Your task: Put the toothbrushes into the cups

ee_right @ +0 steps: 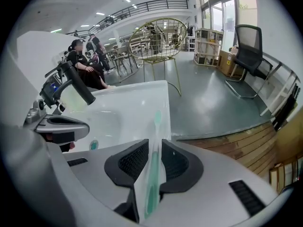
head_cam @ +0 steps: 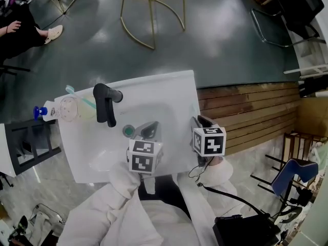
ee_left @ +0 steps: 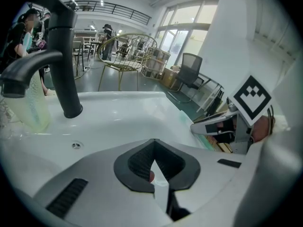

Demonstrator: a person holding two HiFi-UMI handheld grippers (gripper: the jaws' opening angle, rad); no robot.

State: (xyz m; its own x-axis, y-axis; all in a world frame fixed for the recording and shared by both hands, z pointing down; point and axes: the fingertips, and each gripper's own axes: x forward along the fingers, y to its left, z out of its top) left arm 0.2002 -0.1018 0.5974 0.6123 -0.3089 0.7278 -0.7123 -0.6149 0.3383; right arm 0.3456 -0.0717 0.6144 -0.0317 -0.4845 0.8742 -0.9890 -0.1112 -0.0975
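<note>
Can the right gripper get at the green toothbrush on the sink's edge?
Probably yes: the toothbrush lies between the right gripper's open jaws, and nothing blocks it.

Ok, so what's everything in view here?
sink: one, white, centre
faucet: one, black, sink's left side
cup: one, clear, left of faucet
cup toothbrush: one, teal, standing in cup
bottle: one, blue-capped, beside cup
drain plug: one, green, basin floor
loose toothbrush: one, green, sink's right rim
chair: one, gold wire, floor beyond sink
bystander: one, dark clothes, seated top left
left gripper: grey, over basin, jaws together, empty
right gripper: grey, jaws apart around loose toothbrush
</note>
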